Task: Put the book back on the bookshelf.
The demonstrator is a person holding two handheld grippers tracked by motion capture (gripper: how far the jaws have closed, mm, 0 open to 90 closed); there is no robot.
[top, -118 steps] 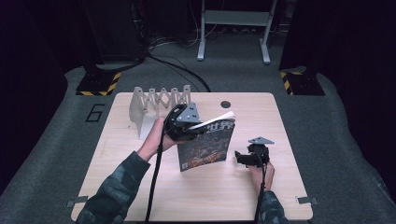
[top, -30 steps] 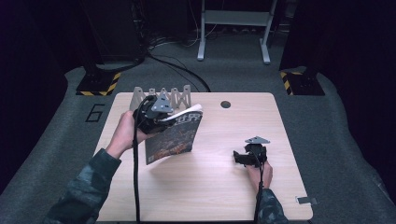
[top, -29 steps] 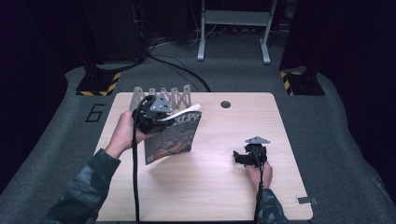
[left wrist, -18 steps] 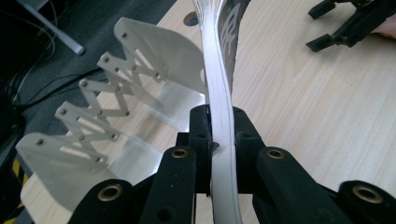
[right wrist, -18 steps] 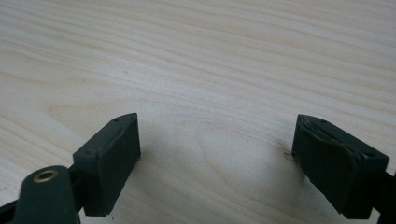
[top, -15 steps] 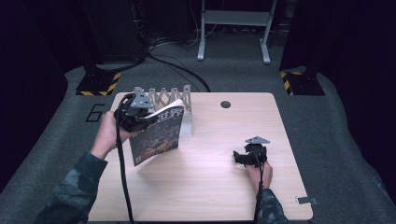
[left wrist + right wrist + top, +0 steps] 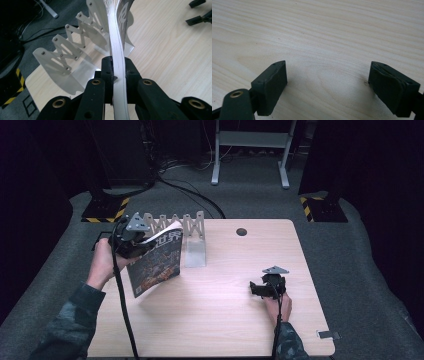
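Change: over the last second we have carried the book (image 7: 156, 262) left, from the tabletop's (image 7: 225, 320) middle to the rack's (image 7: 187, 226) left end — slotting looks close.
Left gripper (image 7: 131, 240): fingers clamped on the book's edge, holding it upright and clear of the tabletop.
Right gripper (image 7: 264, 289): resting on the tabletop, fingers wide apart, empty.
Left gripper view: the book's pages (image 7: 117, 50) lined up just beside the rack's dividers (image 7: 75, 42) — an alignment the high view leaves unclear.
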